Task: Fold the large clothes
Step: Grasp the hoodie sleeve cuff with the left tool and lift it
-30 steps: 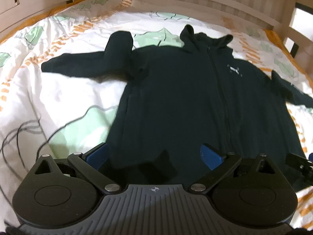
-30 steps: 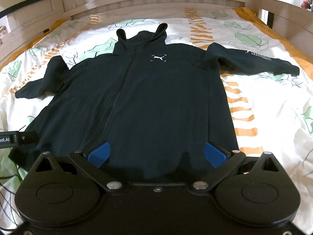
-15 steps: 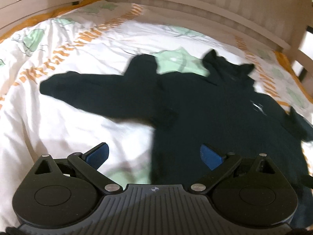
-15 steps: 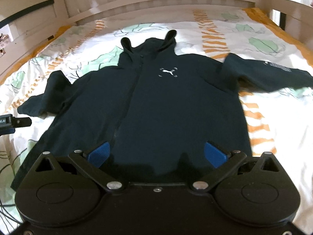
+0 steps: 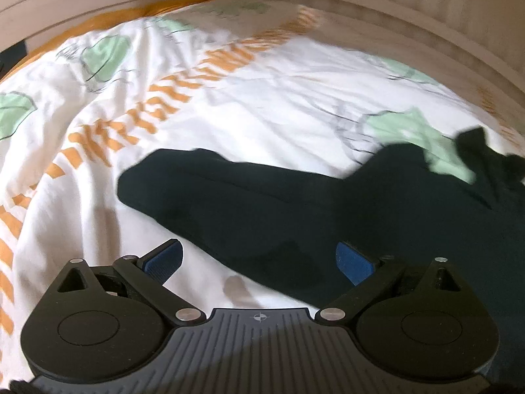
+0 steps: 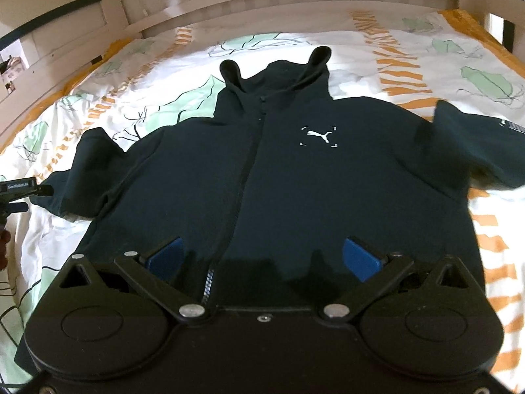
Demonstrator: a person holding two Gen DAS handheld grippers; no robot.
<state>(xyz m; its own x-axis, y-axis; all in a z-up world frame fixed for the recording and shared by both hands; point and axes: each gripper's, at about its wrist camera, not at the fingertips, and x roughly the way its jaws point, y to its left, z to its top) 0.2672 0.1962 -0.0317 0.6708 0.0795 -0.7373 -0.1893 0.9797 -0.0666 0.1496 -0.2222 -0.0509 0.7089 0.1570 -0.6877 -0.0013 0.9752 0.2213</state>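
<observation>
A dark navy zip hoodie [image 6: 279, 177] with a white chest logo lies flat, front up, on the bed, hood toward the headboard and both sleeves spread out. Its left sleeve [image 5: 229, 193] stretches across the left wrist view. My left gripper [image 5: 259, 262] is open and empty, just above the sleeve near its lower edge. My right gripper [image 6: 264, 257] is open and empty, over the hoodie's lower front near the zip. The left gripper's tip also shows in the right wrist view [image 6: 23, 193] by the sleeve cuff.
The bed has a white cover [image 5: 229, 92] with green leaves and orange stripes. A pale wooden slatted headboard [image 6: 295, 0] and side rails [image 5: 65, 10] ring the mattress. A dark cable lies on the cover at the lower left of the right wrist view [image 6: 10, 289].
My left gripper swung left from the hoodie's hem to the left sleeve. My right gripper moved forward up the hoodie's front. Both stayed open.
</observation>
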